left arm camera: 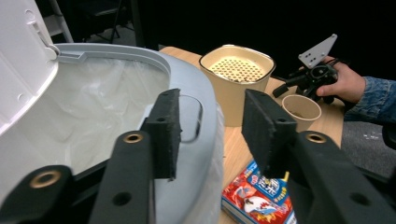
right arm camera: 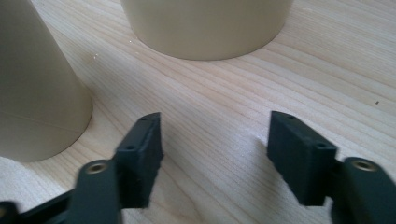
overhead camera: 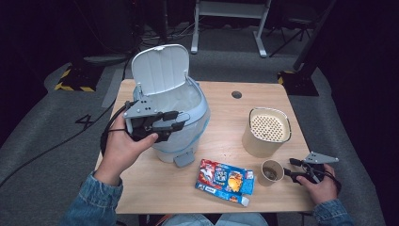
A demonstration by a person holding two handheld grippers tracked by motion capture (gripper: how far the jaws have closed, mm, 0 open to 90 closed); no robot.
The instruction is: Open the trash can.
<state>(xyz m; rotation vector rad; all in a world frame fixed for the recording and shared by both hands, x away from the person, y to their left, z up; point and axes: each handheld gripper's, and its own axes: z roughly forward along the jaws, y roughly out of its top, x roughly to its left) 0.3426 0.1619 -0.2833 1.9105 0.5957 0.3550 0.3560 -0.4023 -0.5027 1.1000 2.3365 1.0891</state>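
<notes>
Bin (overhead camera: 188, 113), one, lid up and lined with a plastic bag, sits by one perforated tub (overhead camera: 266, 132), one paper cup (overhead camera: 271, 172) and one snack packet (overhead camera: 225, 181); both the left gripper (overhead camera: 176, 121) and the right gripper (overhead camera: 291, 168) are spread, empty.

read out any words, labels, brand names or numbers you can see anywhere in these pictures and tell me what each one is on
Nothing here reads legibly.
Snack packet: colourful print with lettering and cartoon figures, too small and blurred to read in the high view and the left gripper view.
Floor mark: a dark shape beside the table that may be a "4", not certain.
Bin, paper cup, perforated container, table: no text visible.
</notes>
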